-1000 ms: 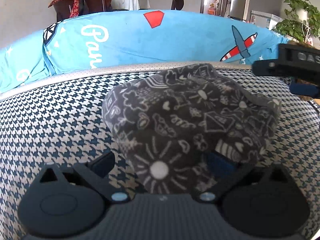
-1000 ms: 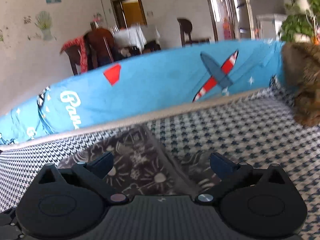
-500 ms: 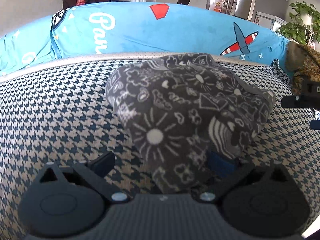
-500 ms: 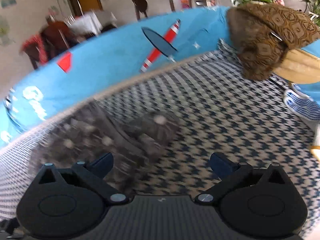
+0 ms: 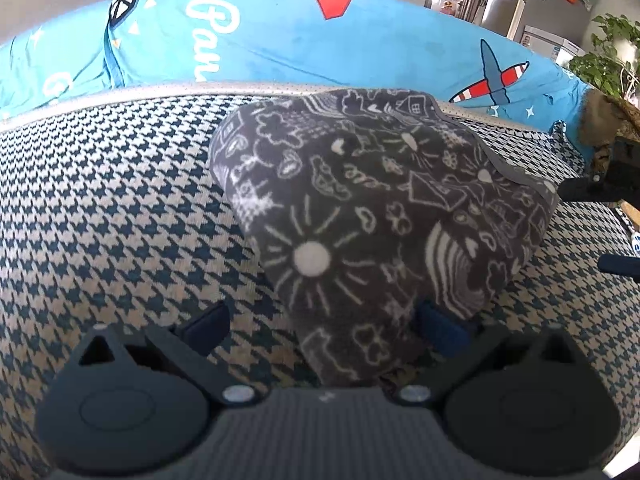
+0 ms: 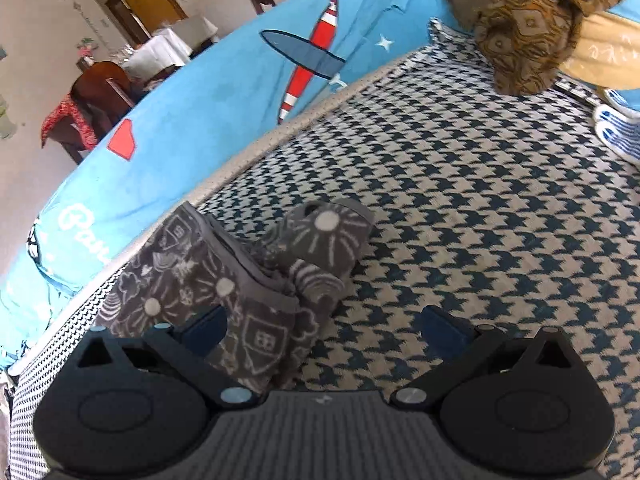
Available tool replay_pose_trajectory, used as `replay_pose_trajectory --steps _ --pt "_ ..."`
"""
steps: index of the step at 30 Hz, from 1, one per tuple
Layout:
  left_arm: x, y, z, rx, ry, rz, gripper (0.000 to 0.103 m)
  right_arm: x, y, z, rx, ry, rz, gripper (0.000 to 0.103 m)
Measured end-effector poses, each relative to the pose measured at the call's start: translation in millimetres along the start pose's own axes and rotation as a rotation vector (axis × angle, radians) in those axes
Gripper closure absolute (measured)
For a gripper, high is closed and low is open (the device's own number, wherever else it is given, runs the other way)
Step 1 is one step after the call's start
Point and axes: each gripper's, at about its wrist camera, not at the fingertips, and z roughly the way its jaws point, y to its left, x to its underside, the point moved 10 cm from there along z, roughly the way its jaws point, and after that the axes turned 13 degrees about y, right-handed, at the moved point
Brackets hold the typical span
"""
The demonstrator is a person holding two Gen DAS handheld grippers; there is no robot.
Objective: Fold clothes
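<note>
A gray cloth with white doodles — suns, clouds, little houses — lies folded in a lump on the checked cushion, close to its back edge, where a blue blanket with a red-and-white plane runs along behind. The left gripper is wide open, and the near end of the cloth sits between its fingers, not pinched. The right gripper is wide open too — it holds nothing, with the cloth by its left finger. A brown patterned cloth hangs at the cushion's far right corner.
</note>
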Motion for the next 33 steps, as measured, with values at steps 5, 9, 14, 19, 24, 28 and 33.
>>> replay_pose_trajectory --steps 5,9,14,19,24,28,33 --pt "2 -1 4 -0.011 -0.005 0.010 0.000 -2 8 14 0.074 0.019 -0.061 0.000" --pt "5 0 9 -0.008 0.000 0.004 0.000 2 -4 34 0.171 0.071 -0.050 0.000" --pt "9 1 14 0.007 0.007 -0.025 0.000 3 -8 40 0.170 0.089 -0.031 0.000" --pt "11 -2 18 -0.028 -0.015 0.013 0.000 2 -8 45 0.213 0.076 -0.087 0.000" --pt "13 -3 18 -0.050 -0.026 0.040 0.000 4 -7 45 0.228 0.071 -0.117 0.000" --pt "14 0 19 -0.029 -0.010 0.021 0.000 5 -7 45 0.227 0.072 -0.127 0.000" --pt "15 0 19 -0.029 -0.007 0.019 0.000 6 -6 44 0.226 0.072 -0.140 0.000"
